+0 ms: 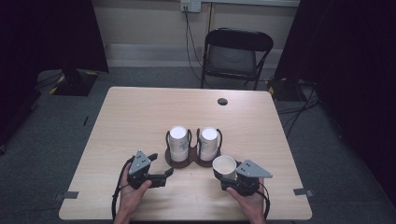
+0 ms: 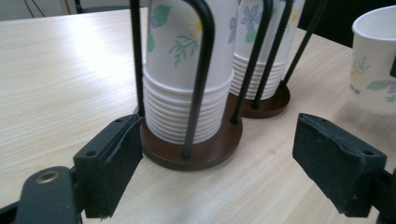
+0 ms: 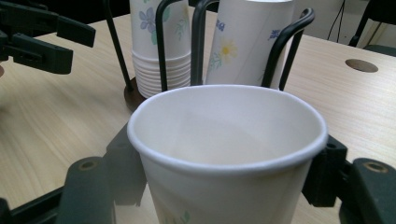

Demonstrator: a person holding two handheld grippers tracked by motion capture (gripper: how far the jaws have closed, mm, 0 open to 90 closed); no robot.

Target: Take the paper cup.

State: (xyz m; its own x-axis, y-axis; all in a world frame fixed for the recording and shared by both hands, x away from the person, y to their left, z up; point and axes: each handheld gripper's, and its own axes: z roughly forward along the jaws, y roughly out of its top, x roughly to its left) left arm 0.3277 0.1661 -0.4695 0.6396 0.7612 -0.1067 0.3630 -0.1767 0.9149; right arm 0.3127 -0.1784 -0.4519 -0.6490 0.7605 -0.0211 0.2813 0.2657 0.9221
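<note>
While the right gripper clamps its fingers on an upright white floral paper cup whose base is cut off, the left gripper gapes near the dark wire-and-wood cup holder.

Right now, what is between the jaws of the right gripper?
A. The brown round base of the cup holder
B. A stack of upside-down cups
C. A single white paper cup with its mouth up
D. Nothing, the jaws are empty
C. In the right gripper view the black jaws of the right gripper press on both sides of a single white paper cup with its open mouth up, in front of the black wire cup holder.
</note>
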